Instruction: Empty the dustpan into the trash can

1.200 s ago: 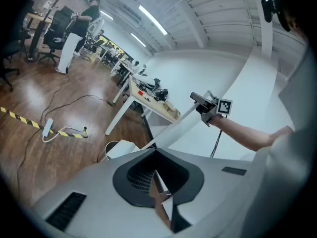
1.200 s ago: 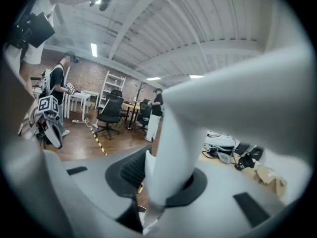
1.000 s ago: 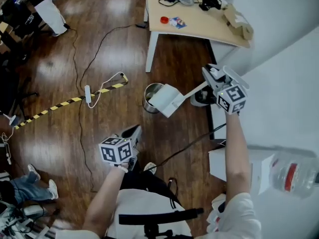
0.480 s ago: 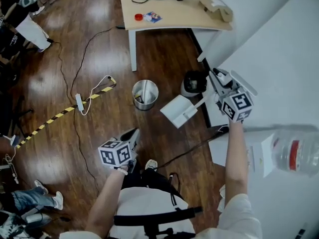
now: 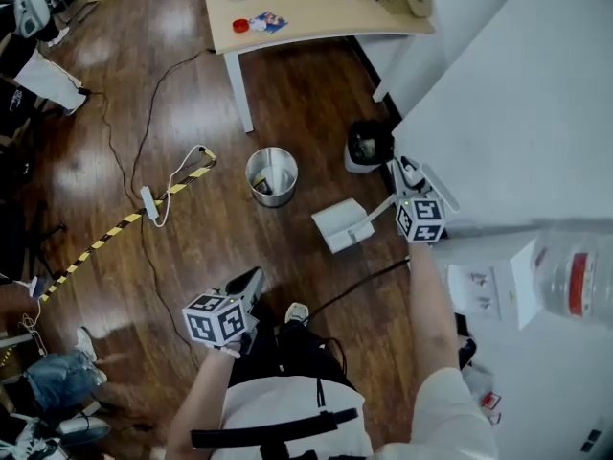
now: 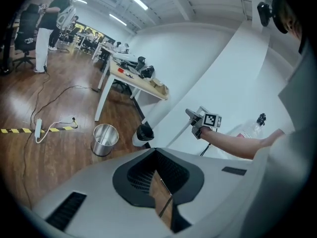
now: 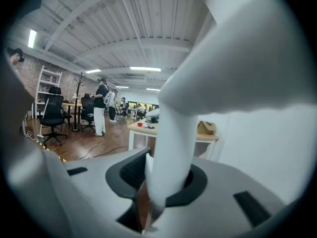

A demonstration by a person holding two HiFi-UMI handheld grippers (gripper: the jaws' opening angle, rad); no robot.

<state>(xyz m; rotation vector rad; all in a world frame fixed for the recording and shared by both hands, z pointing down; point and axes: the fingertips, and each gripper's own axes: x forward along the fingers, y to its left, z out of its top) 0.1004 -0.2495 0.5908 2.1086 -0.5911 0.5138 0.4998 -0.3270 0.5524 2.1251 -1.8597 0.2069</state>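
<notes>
My left gripper (image 5: pixel 251 280) hangs over the wooden floor (image 5: pixel 192 84), its jaws drawn together at the tips with nothing between them. Further right, the steel trash can (image 5: pixel 272 175) stands on the floor, just out from the table's (image 5: pixel 316 22) near leg (something dark lies inside; I can't tell what). Right of the can and clear of its rim, the white dustpan (image 5: pixel 343 225) hangs above the floor. My right gripper (image 5: pixel 406 175) clamps its handle, jaws a little apart around it, beside the white wall (image 5: pixel 498 113).
</notes>
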